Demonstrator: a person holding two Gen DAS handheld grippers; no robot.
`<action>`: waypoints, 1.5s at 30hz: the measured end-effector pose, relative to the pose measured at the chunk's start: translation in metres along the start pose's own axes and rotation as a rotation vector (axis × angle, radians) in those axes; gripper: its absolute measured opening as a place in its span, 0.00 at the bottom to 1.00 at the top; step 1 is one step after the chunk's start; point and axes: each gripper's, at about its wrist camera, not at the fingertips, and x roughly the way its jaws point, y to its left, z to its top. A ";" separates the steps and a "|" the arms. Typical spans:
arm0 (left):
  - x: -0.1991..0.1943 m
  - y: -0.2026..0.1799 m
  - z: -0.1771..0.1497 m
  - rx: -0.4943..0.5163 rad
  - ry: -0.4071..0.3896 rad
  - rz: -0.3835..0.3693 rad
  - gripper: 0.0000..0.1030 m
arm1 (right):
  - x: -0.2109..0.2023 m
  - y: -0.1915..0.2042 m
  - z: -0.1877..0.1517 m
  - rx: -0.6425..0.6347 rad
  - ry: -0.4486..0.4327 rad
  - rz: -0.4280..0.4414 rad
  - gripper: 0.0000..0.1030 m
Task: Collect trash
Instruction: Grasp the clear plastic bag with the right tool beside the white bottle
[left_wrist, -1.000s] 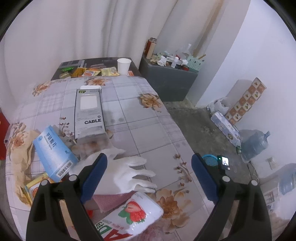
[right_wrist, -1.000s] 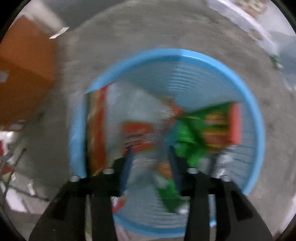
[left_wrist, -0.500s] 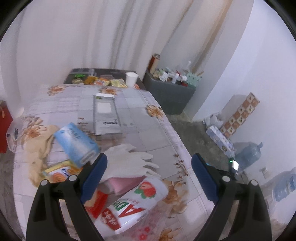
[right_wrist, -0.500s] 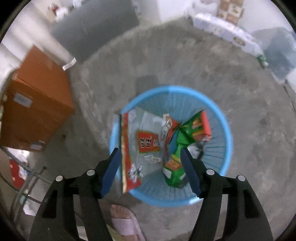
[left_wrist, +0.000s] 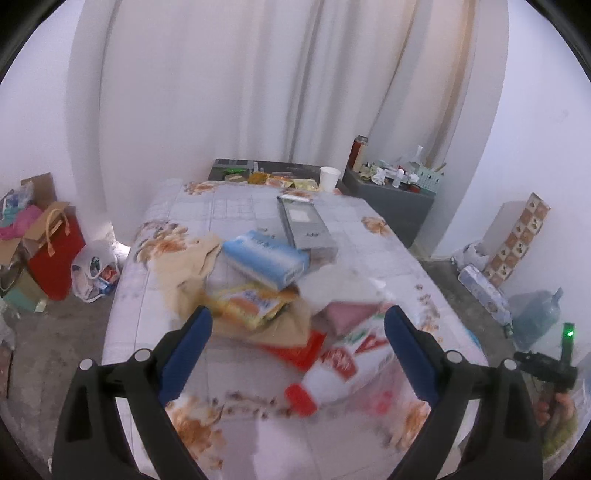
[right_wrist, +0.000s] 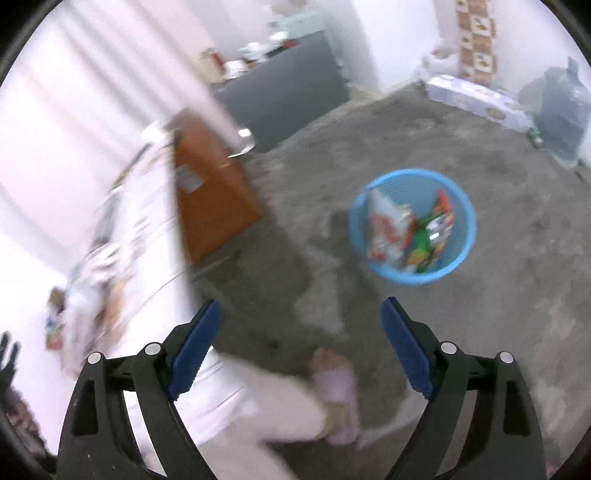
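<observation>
In the left wrist view my left gripper (left_wrist: 297, 354) is open and empty above the near end of the floral table (left_wrist: 332, 424). Under it lie a white bottle with a red cap and strawberry label (left_wrist: 343, 365), an orange snack packet (left_wrist: 251, 301), a red packet (left_wrist: 295, 349), a pink cloth (left_wrist: 347, 312), a blue box (left_wrist: 264, 260) and a grey cable box (left_wrist: 308, 230). In the right wrist view my right gripper (right_wrist: 301, 345) is open and empty above the floor. The blue trash basket (right_wrist: 465, 236) holds several wrappers (right_wrist: 406, 232) beyond the right finger.
A paper cup (left_wrist: 328, 178) and small packets sit at the table's far end. A red bag (left_wrist: 55, 254) and plastic bag (left_wrist: 94, 269) lie on the floor left of the table. A brown cardboard box (right_wrist: 212, 195), a dark cabinet (right_wrist: 288, 96) and my slippered foot (right_wrist: 338, 391) show near the basket.
My right gripper has opened wider and pulled up and away from the basket, swinging toward the table. My left gripper has drawn back toward the table's near end; the view is blurred by motion.
</observation>
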 end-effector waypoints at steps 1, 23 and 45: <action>-0.002 0.002 -0.008 0.002 0.003 -0.011 0.89 | -0.004 0.013 -0.008 -0.008 0.009 0.025 0.82; 0.010 -0.073 -0.122 0.357 0.021 -0.204 0.85 | 0.099 0.194 -0.065 0.036 0.360 0.368 0.63; 0.043 -0.059 -0.106 0.286 0.093 -0.268 0.55 | 0.135 0.215 -0.070 -0.005 0.346 0.311 0.03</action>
